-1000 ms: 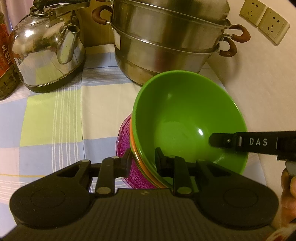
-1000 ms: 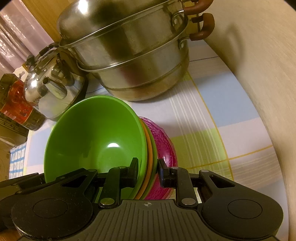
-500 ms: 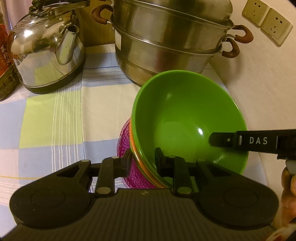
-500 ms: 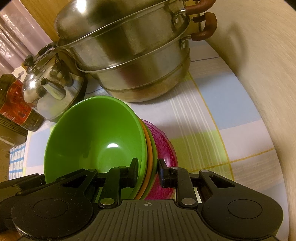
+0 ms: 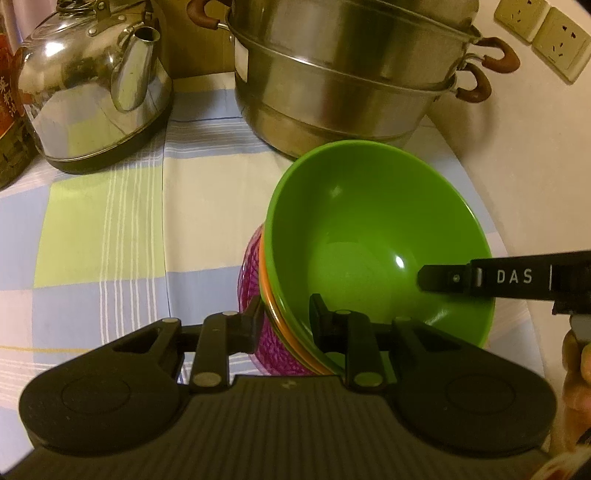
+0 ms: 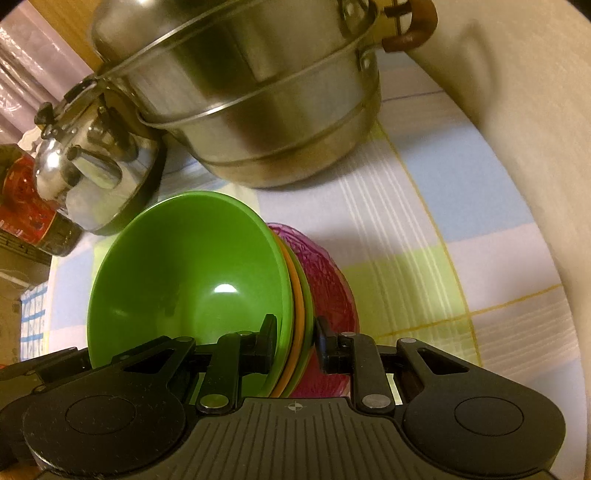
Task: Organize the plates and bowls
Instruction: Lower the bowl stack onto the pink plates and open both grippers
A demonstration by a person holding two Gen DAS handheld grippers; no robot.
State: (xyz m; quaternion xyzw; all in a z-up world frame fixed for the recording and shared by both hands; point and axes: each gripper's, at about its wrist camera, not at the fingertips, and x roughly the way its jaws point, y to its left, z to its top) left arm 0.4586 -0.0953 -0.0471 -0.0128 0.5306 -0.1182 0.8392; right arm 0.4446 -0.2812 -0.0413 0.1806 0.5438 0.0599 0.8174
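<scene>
Checked cloth in blue, green and white covers the desk (image 5: pixel 103 229), with a steel kettle (image 5: pixel 92 85) and a stacked steamer pot (image 5: pixel 343 81) at the back. Near the pot sits a nested bowl stack (image 5: pixel 369 236), green on top, purple glass lowest. Left gripper (image 5: pixel 284 314) and right gripper (image 6: pixel 295 332) each have their jaws pinching the stack's rims from opposite sides

place: home kitchen | signs: steel kettle (image 5: pixel 92 85), stacked steamer pot (image 5: pixel 343 74), wall sockets (image 5: pixel 543 33), checked cloth on tabletop (image 5: pixel 110 229)
</scene>
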